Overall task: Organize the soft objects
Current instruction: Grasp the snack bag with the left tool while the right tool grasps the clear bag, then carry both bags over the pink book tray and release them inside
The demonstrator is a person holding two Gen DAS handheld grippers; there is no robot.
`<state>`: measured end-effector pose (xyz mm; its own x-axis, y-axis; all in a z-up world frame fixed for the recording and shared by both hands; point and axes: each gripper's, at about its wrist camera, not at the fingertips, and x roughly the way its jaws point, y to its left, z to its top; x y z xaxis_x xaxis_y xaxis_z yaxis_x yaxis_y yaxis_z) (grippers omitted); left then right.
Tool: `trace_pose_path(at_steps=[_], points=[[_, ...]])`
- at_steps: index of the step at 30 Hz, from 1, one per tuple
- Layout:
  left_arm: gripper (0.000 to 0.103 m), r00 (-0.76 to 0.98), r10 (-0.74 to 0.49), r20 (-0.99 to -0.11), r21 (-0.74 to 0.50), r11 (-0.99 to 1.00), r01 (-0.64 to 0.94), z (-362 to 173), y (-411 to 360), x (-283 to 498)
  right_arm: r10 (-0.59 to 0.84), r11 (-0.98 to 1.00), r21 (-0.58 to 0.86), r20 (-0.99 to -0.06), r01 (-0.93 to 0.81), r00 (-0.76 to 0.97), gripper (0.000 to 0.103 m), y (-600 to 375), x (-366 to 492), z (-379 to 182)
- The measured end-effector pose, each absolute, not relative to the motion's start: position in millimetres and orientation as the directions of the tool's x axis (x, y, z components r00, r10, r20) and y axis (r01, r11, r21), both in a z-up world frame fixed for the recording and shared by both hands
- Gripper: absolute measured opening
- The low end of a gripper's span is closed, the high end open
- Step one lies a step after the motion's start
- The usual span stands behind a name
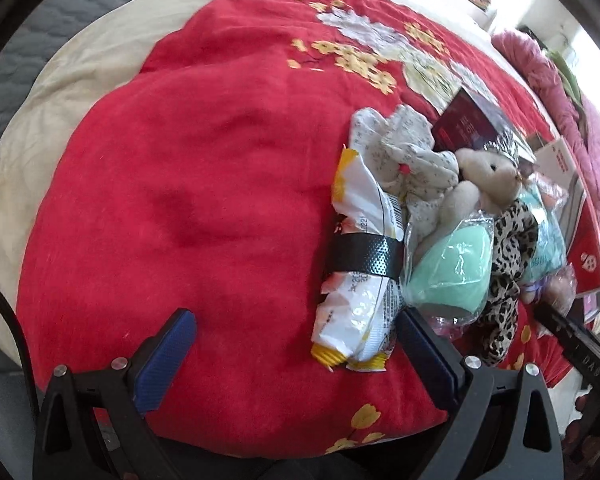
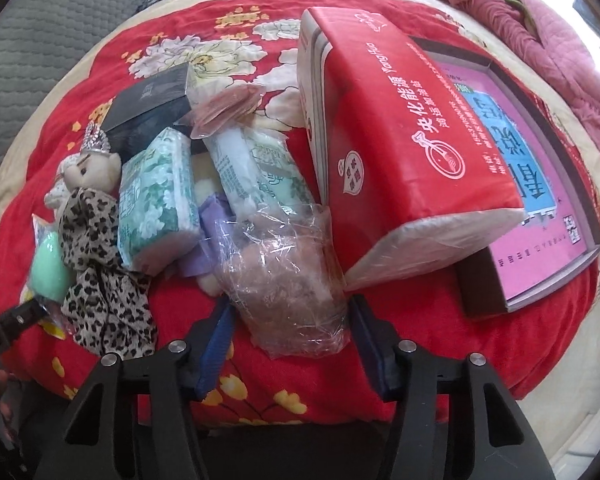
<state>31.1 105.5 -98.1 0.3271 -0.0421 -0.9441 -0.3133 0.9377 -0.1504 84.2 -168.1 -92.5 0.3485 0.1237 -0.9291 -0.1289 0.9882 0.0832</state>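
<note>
Straddling a plastic-wrapped plush toy point(image 2: 288, 280) on the bed, the right tool point(image 2: 290, 344) stands spread; light, squashy, slippery film, so pinch mid-body. Left tool point(image 1: 296, 354) spread too.

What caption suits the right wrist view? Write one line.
Open right tool straddles a clear plastic bag beside a red tissue pack.

both wrist views low, sharing teddy bear point(image 1: 490, 178)
</note>
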Motion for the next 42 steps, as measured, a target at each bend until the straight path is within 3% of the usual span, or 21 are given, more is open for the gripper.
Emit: trace_pose_path(at_steps=[3,4,12,18,22,25,31,42], points=[[0.095,0.315,-0.038,-0.948,-0.133,0.95,-0.284,-100,98,37,0.153,0.986,0.117,-0.922,-0.122,0.354,0.055,-171,82,-91],[0.087,0.307,-0.026,-0.951,-0.115,0.955,-0.274,-101,96,39,0.168,0.984,0.132,-0.918,-0.123,0.359,0.055,-173,81,-89],[0.077,0.309,-0.108,-0.945,-0.184,0.956,-0.228,-100,110,34,0.235,0.971,0.194,-0.894,-0.142,0.381,0.054,-181,61,-72],[0.066,0.3,-0.088,-0.95,-0.166,0.955,-0.246,-101,111,40,0.255,0.965,0.21,-0.884,-0.155,0.392,0.054,-181,56,-60],[0.05,0.289,-0.051,-0.956,-0.123,0.964,-0.234,-99,106,51,0.274,0.961,0.23,-0.872,-0.155,0.406,0.054,-186,53,-47],[0.048,0.274,-0.033,-0.961,-0.097,0.97,-0.222,-97,102,54,0.286,0.957,0.24,-0.863,-0.16,0.417,0.054,-188,51,-37],[0.046,0.312,-0.085,-0.946,-0.171,0.95,-0.259,-81,113,44,0.299,0.954,0.246,-0.841,-0.172,0.45,0.054,-195,51,-16],[0.046,0.459,-0.122,-0.88,-0.229,0.956,-0.183,17,85,58,0.32,0.947,0.286,-0.806,-0.145,0.499,0.054,-236,72,14]])
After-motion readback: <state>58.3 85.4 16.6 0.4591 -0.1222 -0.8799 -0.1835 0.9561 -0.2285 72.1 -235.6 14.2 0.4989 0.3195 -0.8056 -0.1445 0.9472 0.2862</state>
